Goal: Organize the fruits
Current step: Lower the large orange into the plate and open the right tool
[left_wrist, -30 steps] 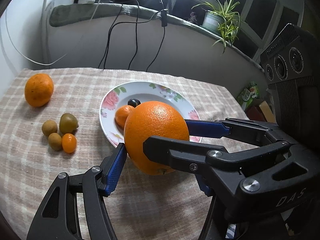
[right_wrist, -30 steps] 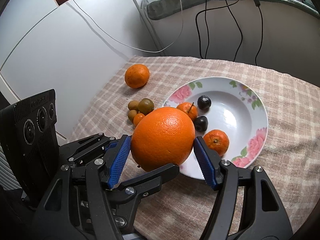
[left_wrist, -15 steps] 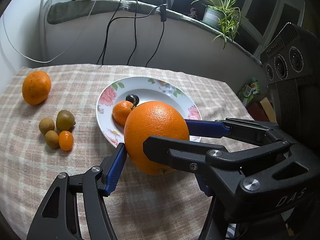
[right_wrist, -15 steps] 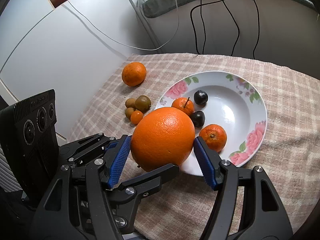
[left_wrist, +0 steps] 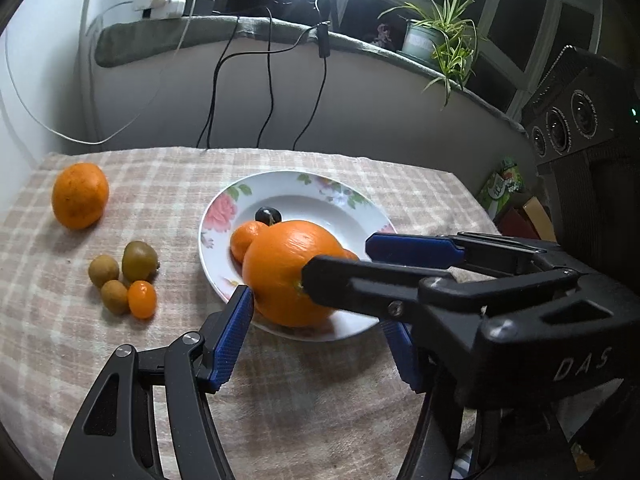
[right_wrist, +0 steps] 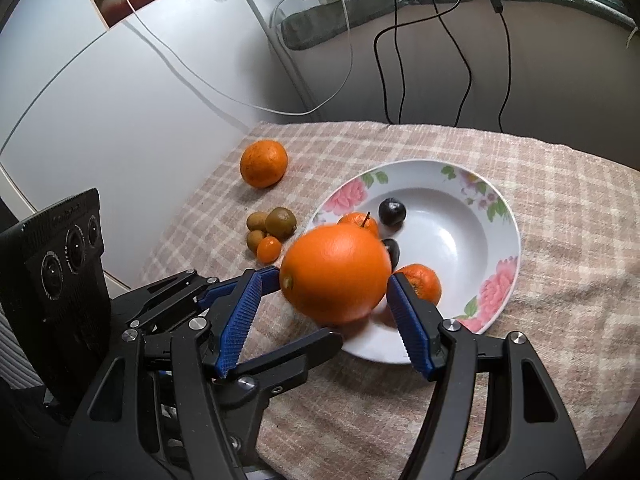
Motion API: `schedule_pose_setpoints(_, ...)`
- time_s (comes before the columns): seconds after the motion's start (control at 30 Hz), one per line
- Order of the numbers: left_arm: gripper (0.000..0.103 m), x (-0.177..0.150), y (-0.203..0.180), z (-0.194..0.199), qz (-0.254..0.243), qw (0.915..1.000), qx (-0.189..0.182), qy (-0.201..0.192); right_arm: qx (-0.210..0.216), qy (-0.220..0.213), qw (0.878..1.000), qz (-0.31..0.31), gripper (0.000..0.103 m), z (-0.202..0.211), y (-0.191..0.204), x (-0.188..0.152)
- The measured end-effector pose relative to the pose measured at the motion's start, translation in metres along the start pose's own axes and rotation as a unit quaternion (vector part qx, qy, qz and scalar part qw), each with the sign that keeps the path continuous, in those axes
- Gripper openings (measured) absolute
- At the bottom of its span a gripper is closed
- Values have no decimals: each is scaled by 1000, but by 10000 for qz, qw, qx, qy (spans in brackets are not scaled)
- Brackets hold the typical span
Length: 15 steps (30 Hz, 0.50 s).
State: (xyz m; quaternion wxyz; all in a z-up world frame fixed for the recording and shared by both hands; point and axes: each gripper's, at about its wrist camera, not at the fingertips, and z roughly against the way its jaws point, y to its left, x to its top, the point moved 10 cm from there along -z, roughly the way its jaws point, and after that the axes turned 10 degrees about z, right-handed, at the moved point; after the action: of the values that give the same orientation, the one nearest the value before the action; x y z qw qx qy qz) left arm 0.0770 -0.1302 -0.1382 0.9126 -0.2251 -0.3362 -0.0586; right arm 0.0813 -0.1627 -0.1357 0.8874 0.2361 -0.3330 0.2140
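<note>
— Beige checked cloth, woven and nubbly (left_wrist: 320, 400), covers the whole worktop. A grey curved wall backs it, black cables (left_wrist: 268, 80) hang down that wall, and a potted spider plant (left_wrist: 440, 40) stands on the ledge above.

— And the white side?

— A smooth white panel (right_wrist: 120, 100), with a thin white cord draped across it.

— How do the grippers sit?

— Both reach in low from the near edge and cross each other. The left gripper (left_wrist: 316, 312) has its ribbed blue fingers (left_wrist: 232, 340) spread wide. The right gripper (right_wrist: 331, 278) is just as wide, its tips at the flanks of the big glossy dimpled orange (left_wrist: 280, 268) without clamping it.

— So where is that fruit?

— On the near rim of the shallow white china plate with pink roses (right_wrist: 516, 248), just ahead of the fingertips. Its underside is blurred.

— Anything else in the plate?

— Two small tangerines (right_wrist: 420, 284) and two dark round plums (right_wrist: 392, 211), all close beside the big one.

— And off the plate?

— A matte medium orange (left_wrist: 80, 195) sits alone, well apart. Nearer lies a tight cluster of three dull green-brown oval fruits (left_wrist: 139, 261) with a shiny little kumquat (left_wrist: 141, 299) touching them.
</note>
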Motion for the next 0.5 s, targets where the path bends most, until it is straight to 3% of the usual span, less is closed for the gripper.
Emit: schedule_pose_setpoints(0.5,64,-1,8,3,60,10000,67,9,-300,-148,9993,-183,72,12,-21,4)
